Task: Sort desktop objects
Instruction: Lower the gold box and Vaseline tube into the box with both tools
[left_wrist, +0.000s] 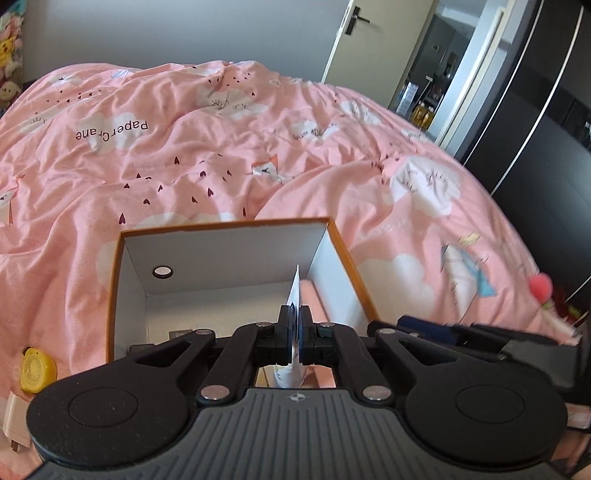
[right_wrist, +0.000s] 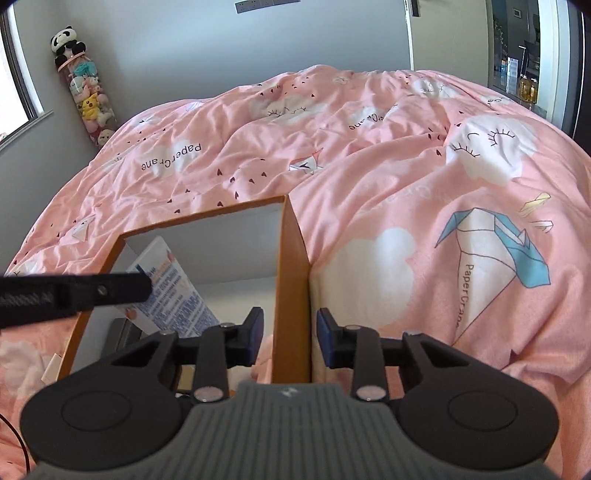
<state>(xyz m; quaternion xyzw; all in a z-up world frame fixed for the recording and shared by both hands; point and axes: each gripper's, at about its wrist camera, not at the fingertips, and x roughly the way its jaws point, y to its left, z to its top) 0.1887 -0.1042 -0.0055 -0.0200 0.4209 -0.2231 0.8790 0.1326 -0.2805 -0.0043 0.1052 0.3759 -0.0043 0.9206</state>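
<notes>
Clamping a white packet (left_wrist: 294, 291) edge-on, left gripper (left_wrist: 295, 325) hangs over the orange-rimmed box (left_wrist: 229, 226) on the pink bed (left_wrist: 221, 155). Right gripper (right_wrist: 290, 334) fingers apart, straddling the box's 3 o'clock wall, no contact visible.

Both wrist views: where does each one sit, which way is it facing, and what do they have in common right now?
Left wrist: sits behind the left gripper, looks down into the orange box; its jaws are shut on a white tube; the right gripper shows alongside.
Right wrist: sits behind the right gripper, its jaws open astride the box's right wall; the left gripper crosses in at left.
Shared: the box, tube and pink duvet.
</notes>
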